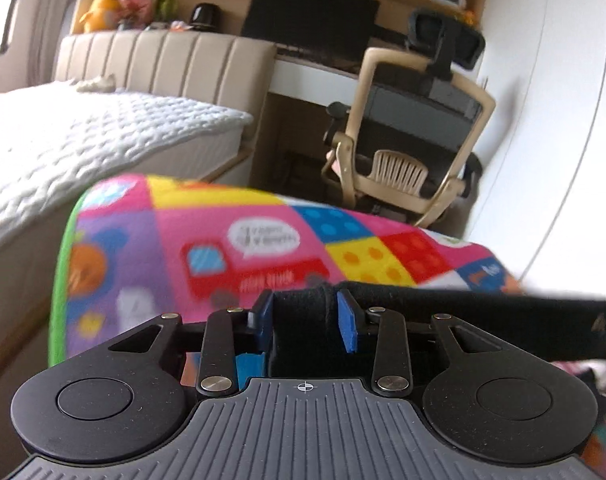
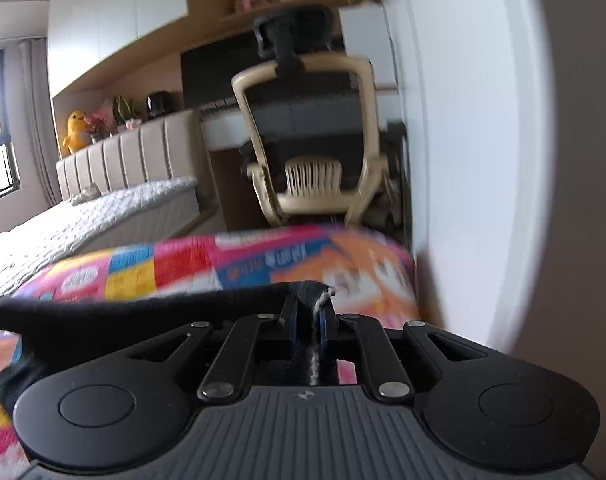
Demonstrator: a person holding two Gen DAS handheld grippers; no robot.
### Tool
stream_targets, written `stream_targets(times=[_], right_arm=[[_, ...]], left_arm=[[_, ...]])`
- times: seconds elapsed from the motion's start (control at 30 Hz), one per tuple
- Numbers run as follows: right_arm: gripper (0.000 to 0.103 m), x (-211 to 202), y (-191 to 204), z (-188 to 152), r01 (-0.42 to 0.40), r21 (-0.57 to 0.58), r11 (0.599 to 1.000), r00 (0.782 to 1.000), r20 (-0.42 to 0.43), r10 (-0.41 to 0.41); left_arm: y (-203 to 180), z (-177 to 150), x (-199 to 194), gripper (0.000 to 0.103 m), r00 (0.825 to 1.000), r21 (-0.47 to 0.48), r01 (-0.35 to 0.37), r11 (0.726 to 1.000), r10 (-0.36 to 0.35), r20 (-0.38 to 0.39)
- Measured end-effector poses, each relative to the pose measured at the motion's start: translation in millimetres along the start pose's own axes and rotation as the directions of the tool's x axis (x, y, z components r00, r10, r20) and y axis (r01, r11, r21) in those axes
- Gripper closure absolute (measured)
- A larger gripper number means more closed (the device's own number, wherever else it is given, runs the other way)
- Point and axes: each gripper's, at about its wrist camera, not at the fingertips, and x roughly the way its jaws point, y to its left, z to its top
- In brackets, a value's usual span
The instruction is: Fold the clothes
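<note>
While the left gripper (image 1: 303, 316) is pinching 1 end of a black garment (image 1: 463, 316), the right gripper (image 2: 308, 320) is clamping its other end, stretching it above a colourful play mat (image 1: 223, 240).

A dark garment (image 1: 463, 312) stretches between the left claw (image 1: 305, 316) and the right claw (image 2: 308, 320), each gripping one end, above a patterned mat (image 1: 263, 240). A bed (image 1: 83, 140) lies left of the mat, its headboard (image 1: 163, 60) at the far end. An office chair (image 1: 415, 128) stands beyond the mat, before a desk (image 1: 315, 76)
</note>
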Motion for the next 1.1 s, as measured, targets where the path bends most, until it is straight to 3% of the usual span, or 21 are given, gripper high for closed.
stream_targets(times=[0.1, 0.17, 0.27, 0.33, 0.43, 0.53, 0.63, 0.67, 0.7, 0.73, 0.8, 0.83, 0.93, 1.03, 1.1], right_arm=[[0.09, -12.4, -10.9, -27.5, 0.041, 0.025, 0.999, 0.997, -0.069, -0.039], [0.086, -18.9, -17.4, -38.2, 0.099, 0.036, 0.994, 0.992, -0.084, -0.096], [0.078, -29.2, -33.3, -39.6, 0.122, 0.121, 0.985, 0.99, -0.092, -0.111], [0.063, -34.7, -40.6, -35.9, 0.099, 0.183, 0.978, 0.993, -0.082, -0.085], [0.052, -41.2, -48.7, -31.9, 0.06, 0.268, 0.962, 0.997, -0.067, -0.044], [0.047, -32.4, -49.8, -33.7, 0.009, 0.331, 0.944, 0.997, -0.078, 0.018], [0.045, -9.9, -45.6, -36.8, 0.019, 0.348, 0.937, 0.992, -0.124, 0.026], [0.045, -2.3, -42.5, -38.9, 0.033, 0.34, 0.94, 0.989, -0.147, 0.019], [0.052, 6.0, -38.7, -40.9, 0.037, 0.326, 0.945, 0.984, -0.174, 0.021], [0.074, 12.8, -34.0, -41.0, 0.029, 0.308, 0.951, 0.981, -0.193, 0.033], [0.088, 19.7, -21.5, -35.0, 0.001, 0.261, 0.965, 0.978, -0.202, 0.054], [0.092, 18.4, -13.3, -25.6, -0.021, 0.218, 0.976, 0.984, -0.169, 0.059], [0.092, 1.6, 7.2, 6.0, -0.091, 0.101, 0.991, 0.995, -0.027, 0.094], [0.092, -25.0, 20.3, 31.5, -0.13, 0.006, 0.991, 0.985, 0.113, 0.129], [0.092, -33.9, 17.8, 27.3, -0.112, -0.022, 0.993, 0.987, 0.116, 0.114]], left_arm=[[4.0, -31.3, -22.8, 0.067, 0.999, -0.009, 0.004, 1.0, -0.005, -0.043], [3.1, -43.3, -31.9, 0.066, 0.998, -0.004, 0.004, 1.0, -0.005, -0.068], [1.8, -51.8, -44.5, 0.063, 0.997, 0.0, 0.001, 1.0, -0.001, -0.077], [1.6, -48.9, -50.3, 0.06, 0.998, -0.007, 0.002, 1.0, -0.003, -0.06], [0.7, -40.6, -53.9, 0.043, 1.0, -0.021, 0.002, 1.0, -0.002, -0.022], [-2.2, -36.0, -48.1, 0.032, 1.0, -0.017, -0.026, 1.0, 0.025, -0.013], [-4.8, -36.4, -32.8, 0.029, 0.998, -0.018, -0.052, 0.999, 0.051, -0.047], [-5.4, -37.3, -27.6, 0.029, 0.997, -0.02, -0.058, 0.998, 0.057, -0.061], [-6.2, -38.5, -23.0, 0.028, 0.996, -0.023, -0.061, 0.998, 0.059, -0.073], [-7.1, -40.0, -20.4, 0.026, 0.995, -0.024, -0.059, 0.998, 0.057, -0.08], [-9.1, -42.8, -18.2, 0.022, 0.995, -0.023, -0.05, 0.998, 0.048, -0.086], [-10.6, -43.6, -17.7, 0.02, 0.995, -0.021, -0.044, 0.999, 0.042, -0.087], [-16.7, -43.6, -17.7, 0.014, 0.996, 0.001, -0.026, 1.0, 0.026, -0.09], [-23.6, -43.2, -18.5, 0.01, 0.996, 0.026, -0.017, 1.0, 0.02, -0.083], [-25.6, -45.2, -19.1, 0.01, 0.996, 0.027, -0.012, 1.0, 0.015, -0.084]])
